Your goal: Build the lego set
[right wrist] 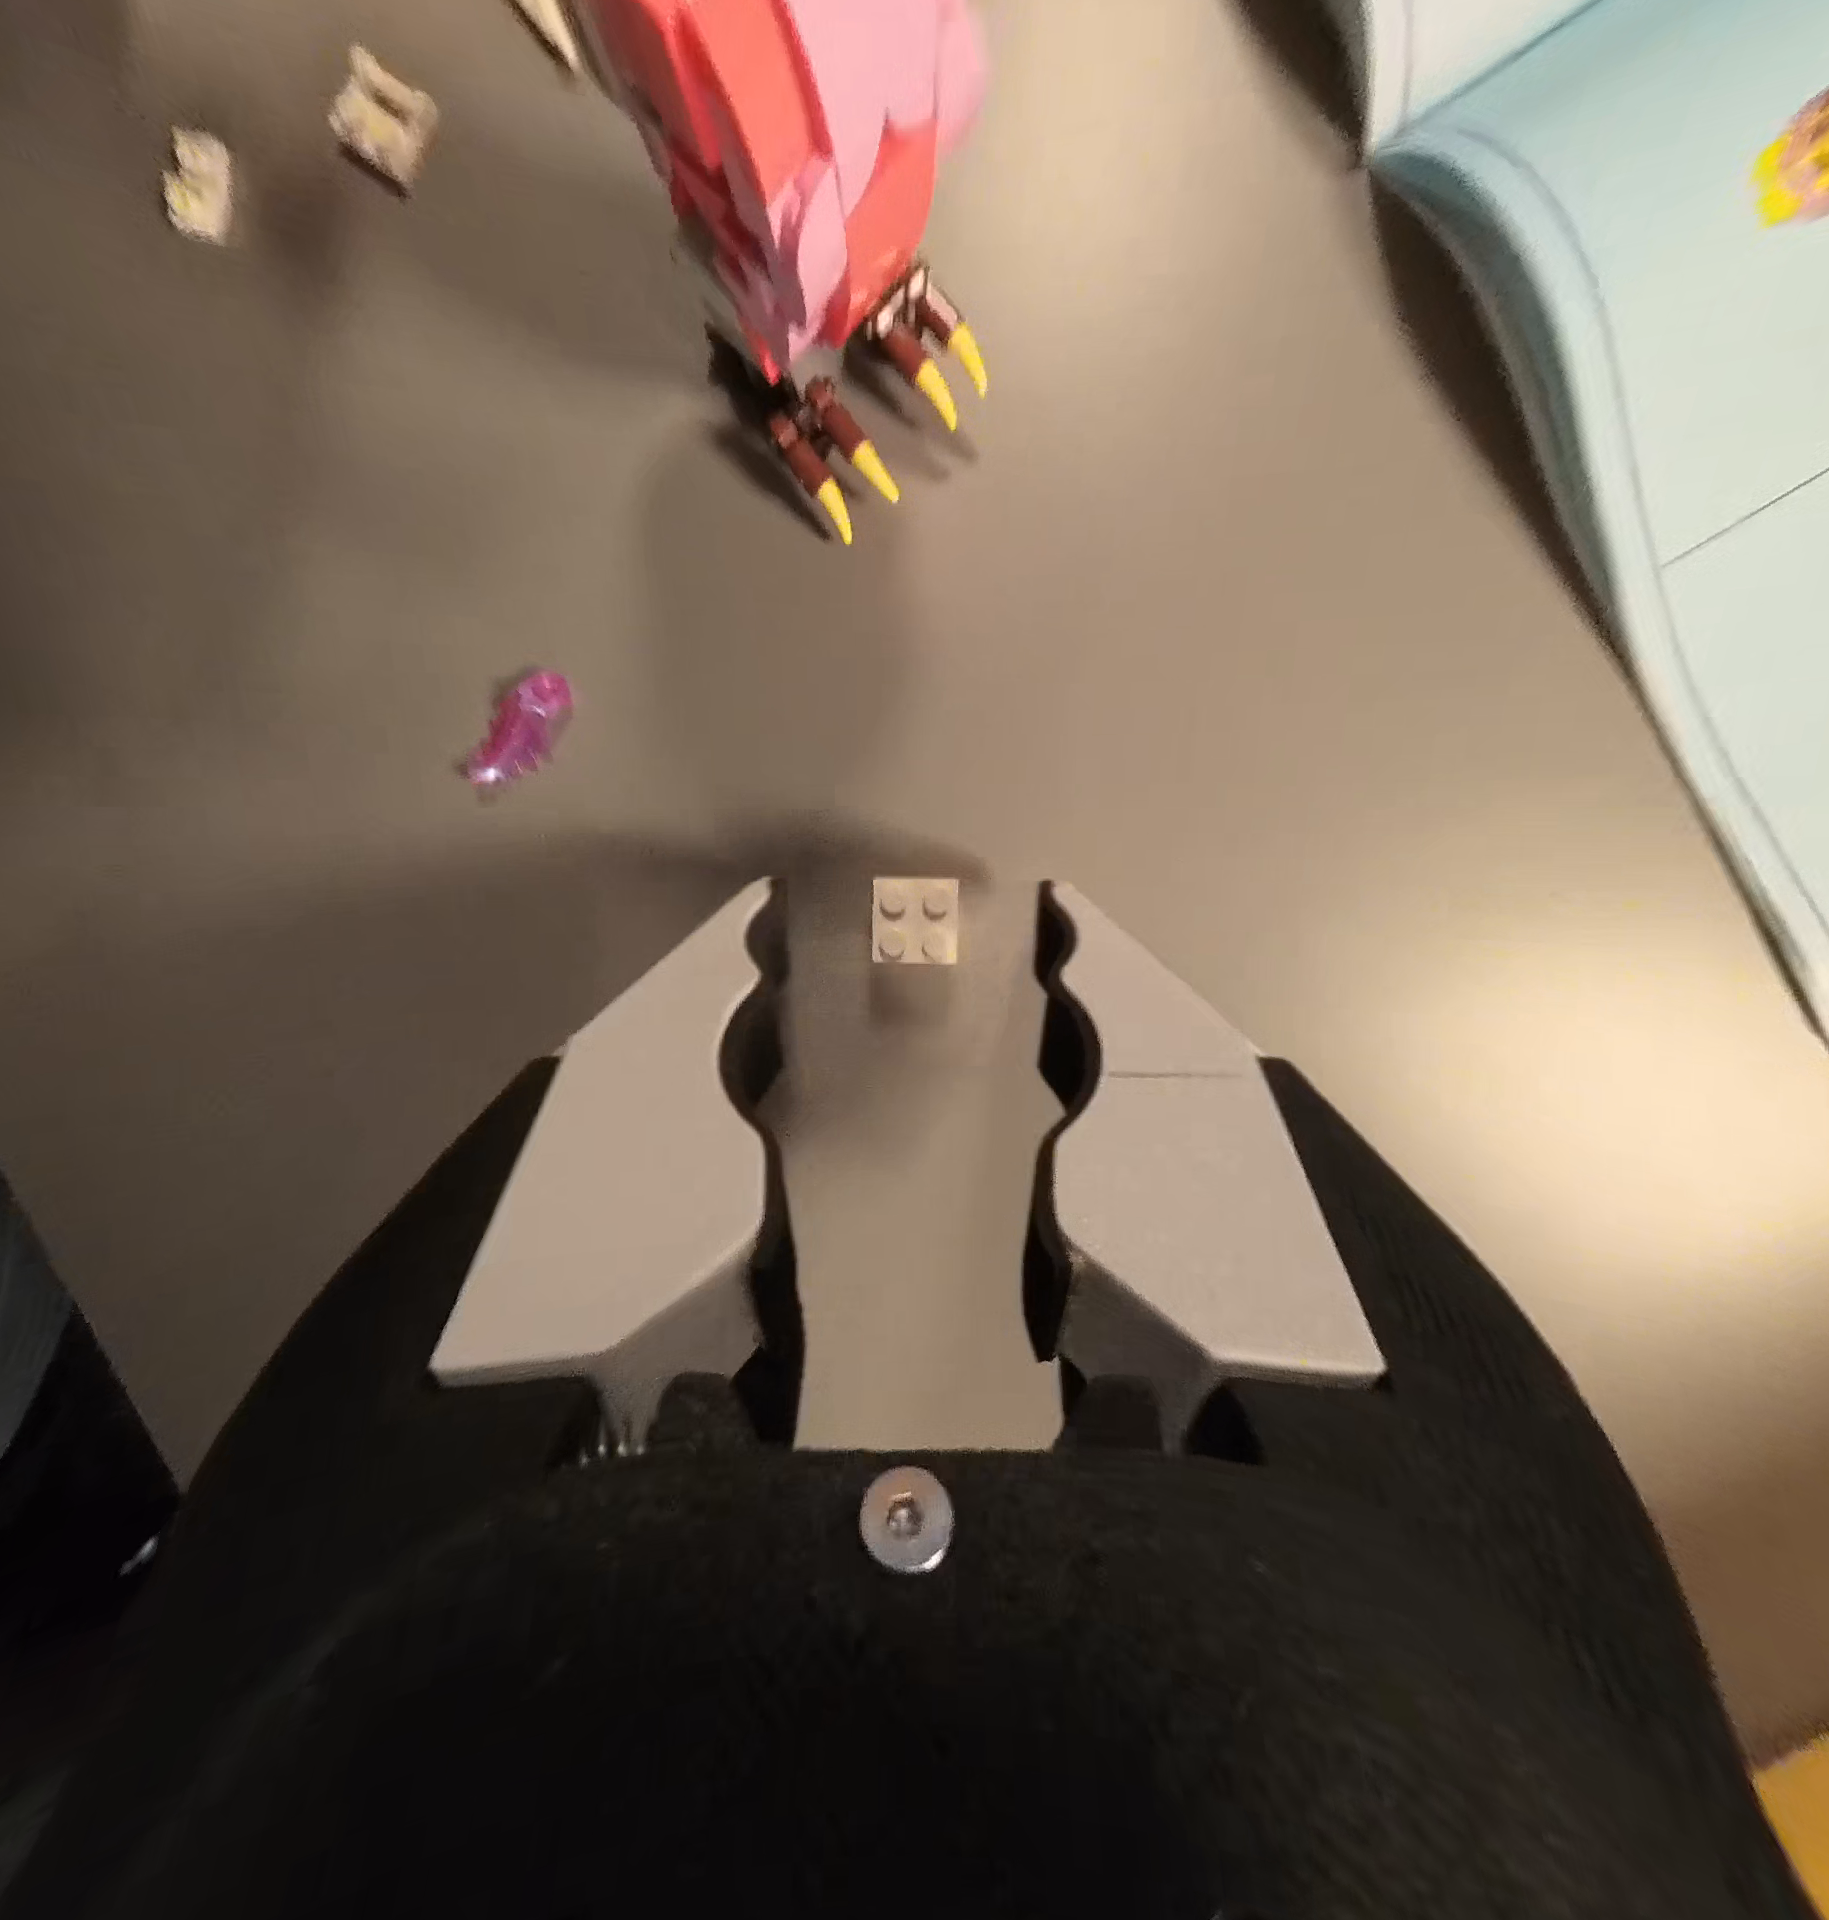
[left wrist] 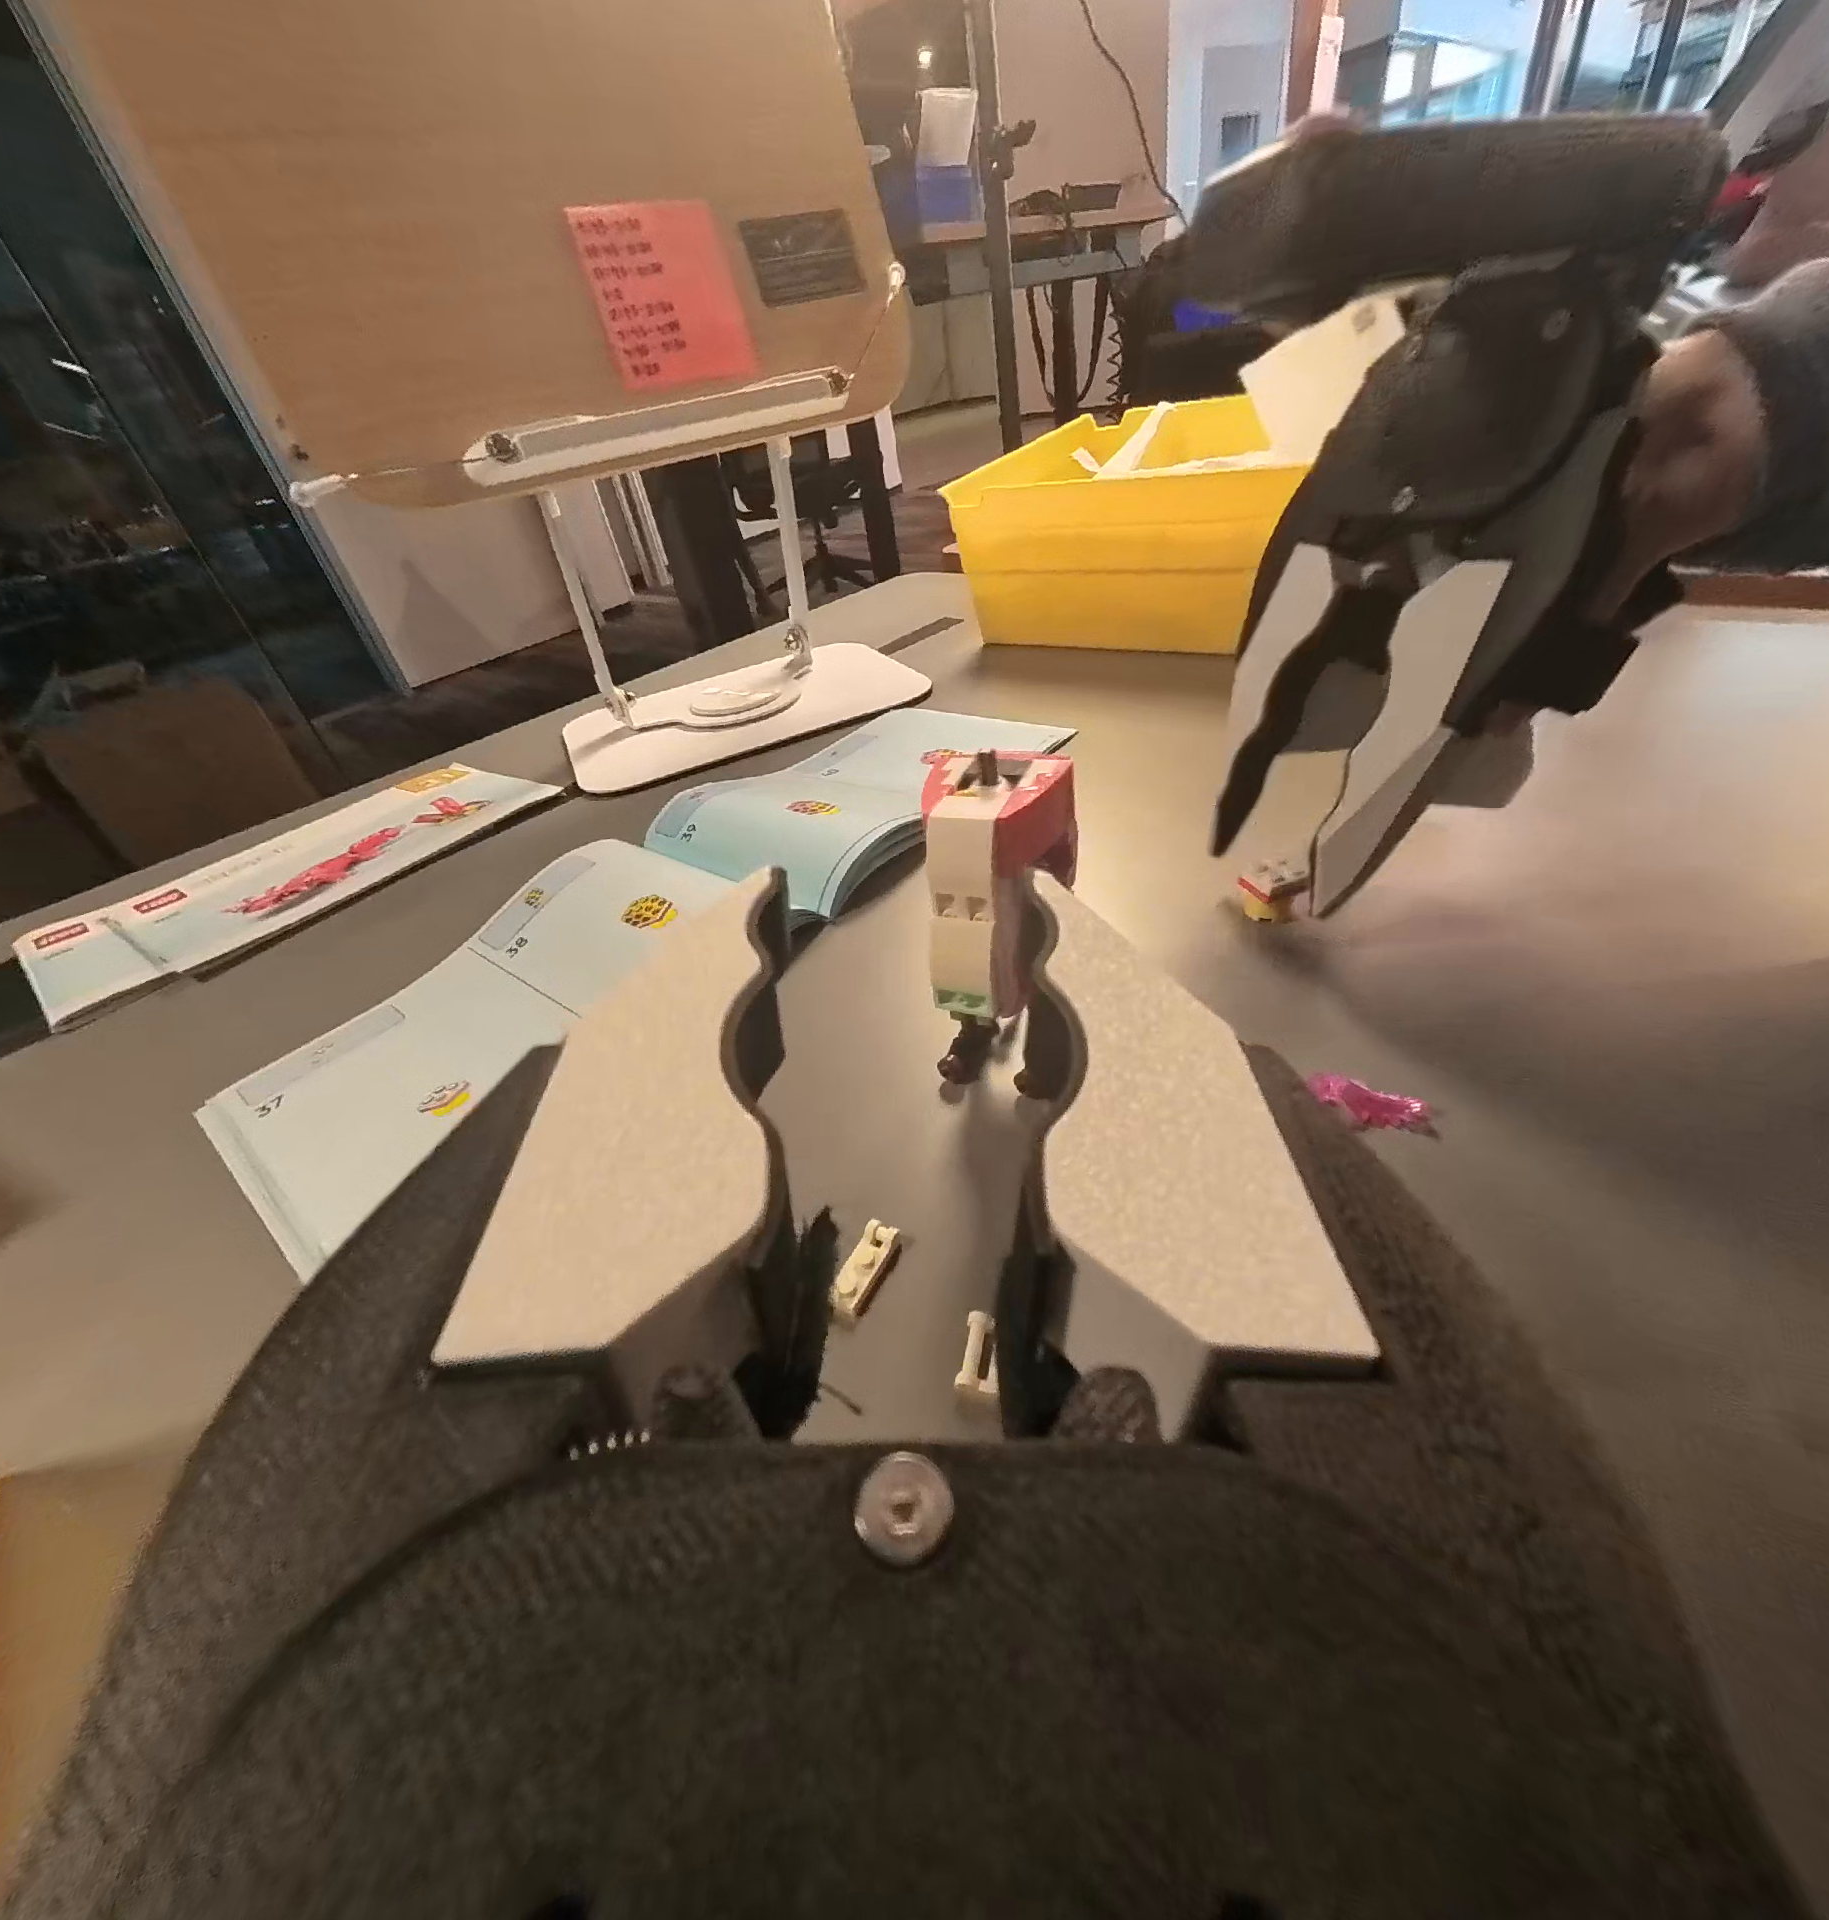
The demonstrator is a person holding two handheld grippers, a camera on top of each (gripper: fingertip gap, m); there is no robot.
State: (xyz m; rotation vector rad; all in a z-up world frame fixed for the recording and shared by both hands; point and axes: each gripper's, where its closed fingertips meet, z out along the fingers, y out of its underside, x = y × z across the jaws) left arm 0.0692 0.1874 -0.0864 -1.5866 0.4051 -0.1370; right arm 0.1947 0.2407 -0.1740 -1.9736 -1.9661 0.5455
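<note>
My left gripper (left wrist: 908, 894) is open. A brick-built figure (left wrist: 977, 883), white, red and pink with dark clawed feet, stands on the grey table (left wrist: 1512, 1039) between its fingertips. It is close to the right finger (left wrist: 1118, 997), with a clear gap to the left finger (left wrist: 681, 997). The figure's clawed feet show in the right wrist view (right wrist: 848, 343). My right gripper (right wrist: 910, 888) is open and points down over a small brick piece with a white studded top (right wrist: 915, 922); both pads stand off it. It shows red and yellow below in the left wrist view (left wrist: 1271, 891), under the right gripper (left wrist: 1279, 862).
An open light-blue booklet (left wrist: 577, 935) and a second booklet (left wrist: 266, 894) lie left. A wooden board on a white stand (left wrist: 681, 717) and a yellow bin (left wrist: 1118, 540) stand behind. A pink clear piece (left wrist: 1367, 1101) and small white pieces (left wrist: 866, 1262) lie loose.
</note>
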